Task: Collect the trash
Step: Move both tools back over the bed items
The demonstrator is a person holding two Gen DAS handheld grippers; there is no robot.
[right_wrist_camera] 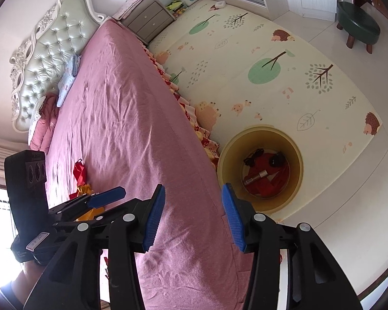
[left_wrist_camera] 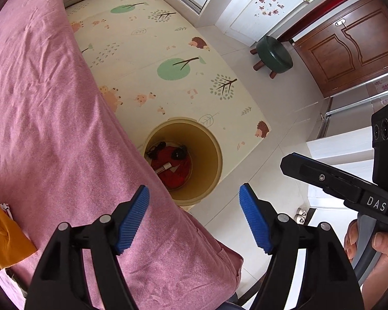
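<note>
A yellow round bin (left_wrist_camera: pixel 209 155) stands on the floor beside the pink bed (left_wrist_camera: pixel 51 108); it also shows in the right wrist view (right_wrist_camera: pixel 295 155). Inside lie red wrapping (left_wrist_camera: pixel 172 173), black items and a small tube (right_wrist_camera: pixel 256 177). My left gripper (left_wrist_camera: pixel 194 217) is open and empty above the bed's edge near the bin. My right gripper (right_wrist_camera: pixel 194 215) is open and empty above the bed's edge. A yellow bag (left_wrist_camera: pixel 5 235) lies on the bed at the left. Red and yellow scraps (right_wrist_camera: pixel 80 178) lie on the bed behind the left gripper's body.
A patterned play mat (left_wrist_camera: pixel 168 51) covers the floor by the bed. A green stool (left_wrist_camera: pixel 274 54) stands near a brown door (left_wrist_camera: pixel 349 41). A nightstand (right_wrist_camera: pixel 150 20) and a tufted headboard (right_wrist_camera: pixel 51 51) are at the bed's far end. White furniture (left_wrist_camera: pixel 336 149) is at the right.
</note>
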